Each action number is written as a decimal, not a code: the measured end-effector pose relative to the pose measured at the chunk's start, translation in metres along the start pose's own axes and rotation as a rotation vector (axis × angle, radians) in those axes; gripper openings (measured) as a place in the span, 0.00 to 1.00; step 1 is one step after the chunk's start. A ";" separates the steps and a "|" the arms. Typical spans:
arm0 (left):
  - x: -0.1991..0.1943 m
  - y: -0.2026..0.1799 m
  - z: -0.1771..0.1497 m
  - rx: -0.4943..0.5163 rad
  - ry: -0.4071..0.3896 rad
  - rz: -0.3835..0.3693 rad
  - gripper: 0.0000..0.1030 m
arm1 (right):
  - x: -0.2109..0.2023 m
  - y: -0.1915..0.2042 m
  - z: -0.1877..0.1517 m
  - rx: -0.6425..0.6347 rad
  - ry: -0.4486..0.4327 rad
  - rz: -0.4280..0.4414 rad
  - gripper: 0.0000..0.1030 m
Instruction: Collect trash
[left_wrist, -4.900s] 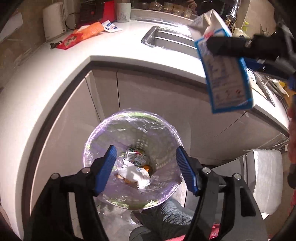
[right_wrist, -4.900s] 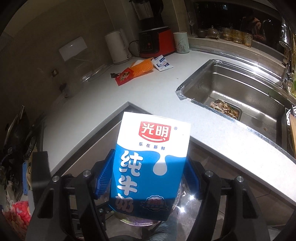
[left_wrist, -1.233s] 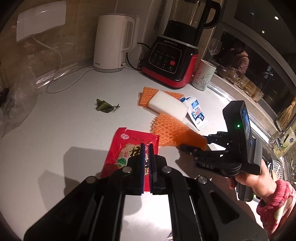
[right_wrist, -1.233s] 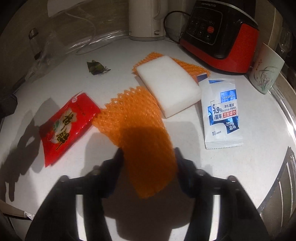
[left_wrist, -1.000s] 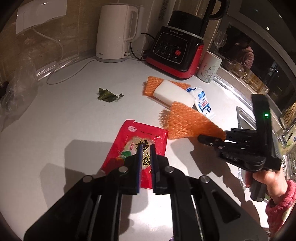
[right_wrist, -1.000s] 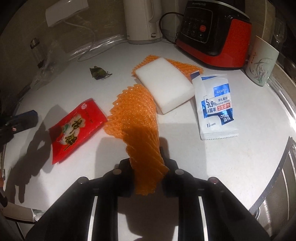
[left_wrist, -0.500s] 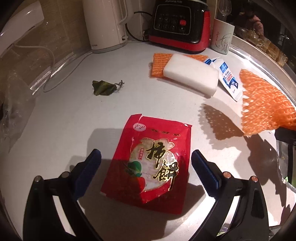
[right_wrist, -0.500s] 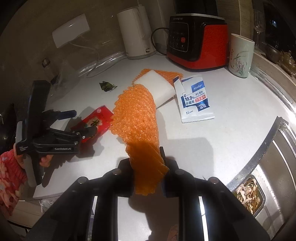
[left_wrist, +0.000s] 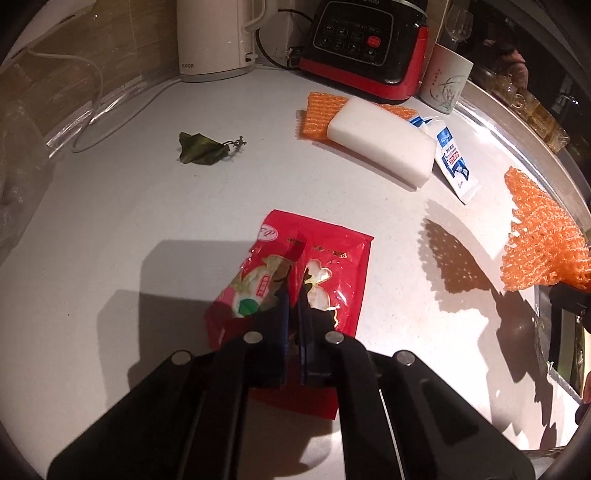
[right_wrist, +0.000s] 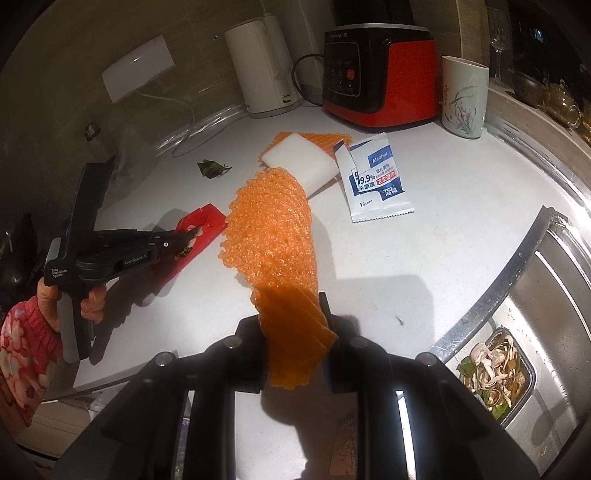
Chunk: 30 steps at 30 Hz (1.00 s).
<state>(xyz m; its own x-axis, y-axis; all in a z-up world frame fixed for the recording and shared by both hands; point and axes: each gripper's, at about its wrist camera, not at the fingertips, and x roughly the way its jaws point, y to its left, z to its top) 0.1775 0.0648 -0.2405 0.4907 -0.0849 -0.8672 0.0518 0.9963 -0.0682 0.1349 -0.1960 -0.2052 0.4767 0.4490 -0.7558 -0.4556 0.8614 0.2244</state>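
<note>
My left gripper (left_wrist: 292, 295) is shut on a red snack wrapper (left_wrist: 332, 273), pinching and crumpling its middle on the white counter (left_wrist: 129, 221); it also shows in the right wrist view (right_wrist: 184, 238). My right gripper (right_wrist: 293, 314) is shut on an orange foam net (right_wrist: 273, 236) and holds it above the counter; the net also shows at the right edge of the left wrist view (left_wrist: 539, 247). A white foam block (left_wrist: 380, 138) on a second orange net (left_wrist: 319, 112), an alcohol wipe sachet (right_wrist: 376, 181) and a green leaf scrap (left_wrist: 201, 147) lie on the counter.
A white kettle (left_wrist: 210, 37), a red and black blender base (left_wrist: 365, 44) and a cup (right_wrist: 463, 101) stand at the back. A sink (right_wrist: 535, 332) with a strainer of food scraps (right_wrist: 491, 373) is at the right.
My left gripper has closed from wide open onto the red wrapper and crumpled it. My right gripper has stayed shut on the orange net, held up.
</note>
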 end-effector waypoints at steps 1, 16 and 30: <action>-0.001 0.001 -0.001 -0.010 0.004 -0.006 0.03 | -0.001 0.001 -0.001 0.000 0.000 -0.001 0.21; -0.142 -0.016 -0.055 -0.054 -0.172 -0.184 0.03 | -0.060 0.067 -0.050 -0.026 -0.028 0.024 0.21; -0.239 -0.069 -0.199 0.056 -0.138 -0.352 0.03 | -0.138 0.124 -0.167 0.112 -0.052 -0.050 0.21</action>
<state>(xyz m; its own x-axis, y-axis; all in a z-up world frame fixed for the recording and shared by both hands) -0.1164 0.0185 -0.1267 0.5468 -0.4263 -0.7206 0.2833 0.9041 -0.3198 -0.1130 -0.1909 -0.1759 0.5359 0.4143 -0.7356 -0.3453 0.9027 0.2569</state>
